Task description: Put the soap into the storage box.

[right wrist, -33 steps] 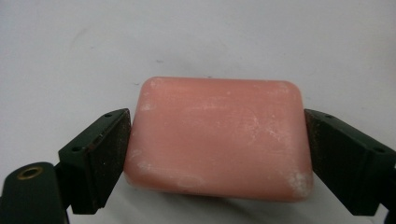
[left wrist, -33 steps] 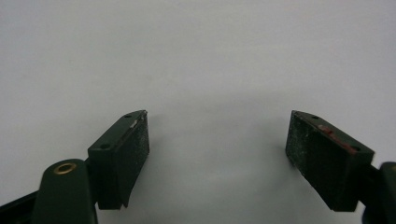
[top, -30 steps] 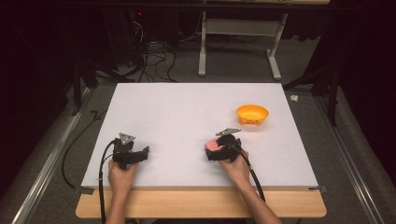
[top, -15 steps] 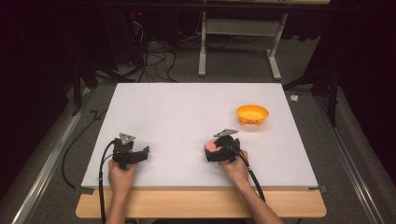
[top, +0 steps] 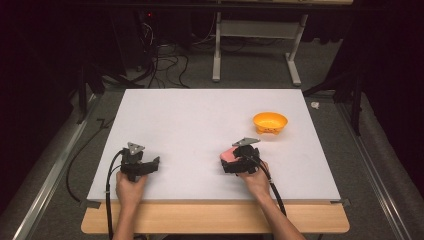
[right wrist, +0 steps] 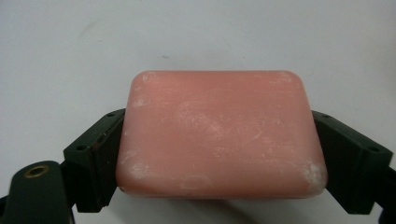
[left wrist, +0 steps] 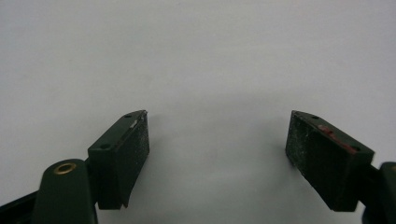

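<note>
On white bench (top: 200,125), with right claw (right wrist: 219,154) pinching pink soap bar (right wrist: 219,135) by both side faces near front edge: lift level, hold squeeze steady, carry toward orange bowl (top: 270,122); left claw (left wrist: 217,149) spread, idle.

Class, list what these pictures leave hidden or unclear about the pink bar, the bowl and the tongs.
- Bar underside: right gripper view, hidden by the bar itself.
- Most of the bar in the high view: covered by the right tongs.
- Bowl contents and front marking: high view, too small.
- Left tongs handle: left gripper view, cut off at the bottom edge.
</note>
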Available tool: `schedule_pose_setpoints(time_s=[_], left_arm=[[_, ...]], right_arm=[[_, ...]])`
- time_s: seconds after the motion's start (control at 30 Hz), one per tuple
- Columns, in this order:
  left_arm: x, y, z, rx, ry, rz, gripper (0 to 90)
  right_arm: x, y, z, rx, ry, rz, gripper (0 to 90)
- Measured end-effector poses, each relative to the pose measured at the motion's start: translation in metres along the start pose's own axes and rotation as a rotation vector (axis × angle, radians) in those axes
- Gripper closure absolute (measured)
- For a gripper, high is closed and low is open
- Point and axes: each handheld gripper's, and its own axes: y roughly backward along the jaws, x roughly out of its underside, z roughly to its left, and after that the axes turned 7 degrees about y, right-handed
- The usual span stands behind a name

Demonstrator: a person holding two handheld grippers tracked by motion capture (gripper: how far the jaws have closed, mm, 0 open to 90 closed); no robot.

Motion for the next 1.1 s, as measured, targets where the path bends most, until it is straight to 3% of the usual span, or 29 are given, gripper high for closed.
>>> schedule_pose_setpoints(time_s=[0.3,1.1], left_arm=[[0.0,0.0,0.0,0.0,0.0,0.001,21.8],[0.0,0.0,0.0,-0.001,-0.001,0.0,21.9]], right_arm=[[0.0,0.016,-0.012,-0.04,-0.012,-0.027,13.9],[0.015,0.053,-0.042,-0.025,-0.042,-0.084,13.8]])
